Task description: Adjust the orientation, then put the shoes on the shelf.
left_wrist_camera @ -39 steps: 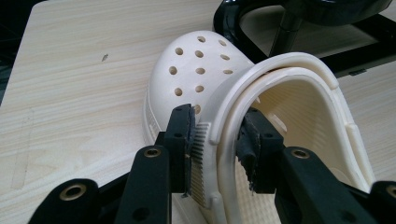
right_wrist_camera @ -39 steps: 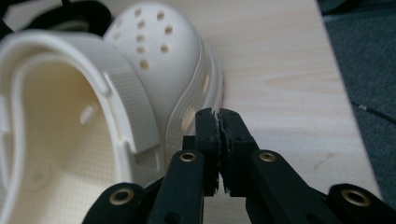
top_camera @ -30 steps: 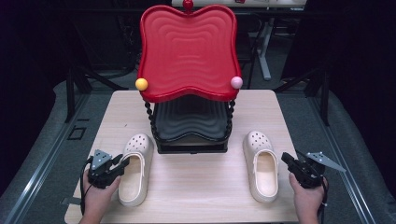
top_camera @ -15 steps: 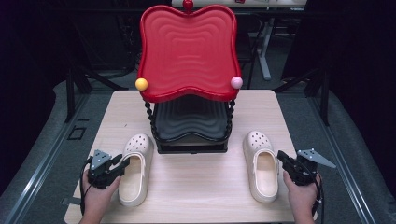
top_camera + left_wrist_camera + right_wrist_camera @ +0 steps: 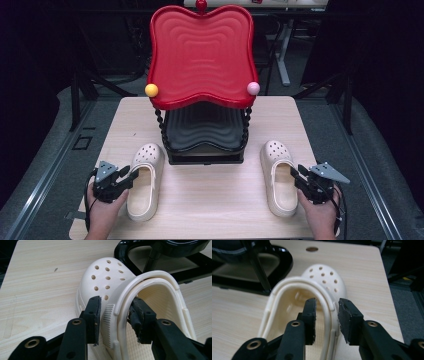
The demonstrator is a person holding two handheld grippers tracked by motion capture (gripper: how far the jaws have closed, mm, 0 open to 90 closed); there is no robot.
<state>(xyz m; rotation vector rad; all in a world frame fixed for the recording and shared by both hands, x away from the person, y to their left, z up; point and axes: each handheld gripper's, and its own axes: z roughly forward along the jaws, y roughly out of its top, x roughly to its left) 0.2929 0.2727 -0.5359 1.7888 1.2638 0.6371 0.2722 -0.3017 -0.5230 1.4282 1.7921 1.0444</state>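
A dark room with grey floor surrounds the pale wooden table (image 5: 210,200). At its far edge stands a two-tier rack (image 5: 202,55), red tray above black. The left clog (image 5: 145,182) lies near the left edge, the right clog (image 5: 279,177) near the right. The left gripper (image 5: 115,312) and right gripper (image 5: 327,315) each straddle a clog's side wall, jaws just opening, pads apart from it.
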